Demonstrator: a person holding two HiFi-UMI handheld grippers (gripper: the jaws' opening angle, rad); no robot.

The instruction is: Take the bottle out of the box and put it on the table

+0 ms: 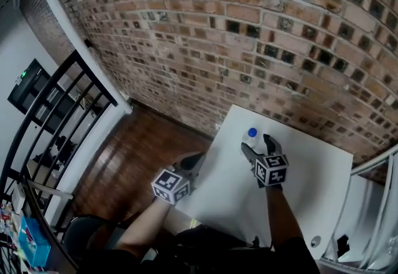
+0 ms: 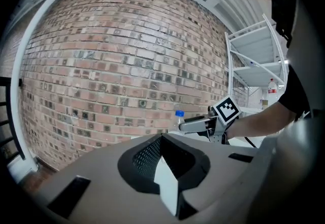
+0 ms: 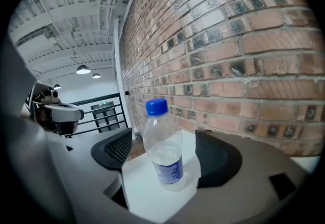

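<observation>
Right tongs (image 3: 163,139) gaping around bottle (image 3: 165,162); left tongs (image 2: 162,139) resting closed, empty. You're handling light, slippery plastic: clamp mid-body.

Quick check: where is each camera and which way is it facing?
Head view: on the person's head, looking down at the table; forearms, left gripper and right gripper show.
Left gripper view: on the left gripper, facing the brick wall over its jaws; the right gripper shows.
Right gripper view: on the right gripper, looking along its open jaws at the bottle.
All three share the bottle.
</observation>
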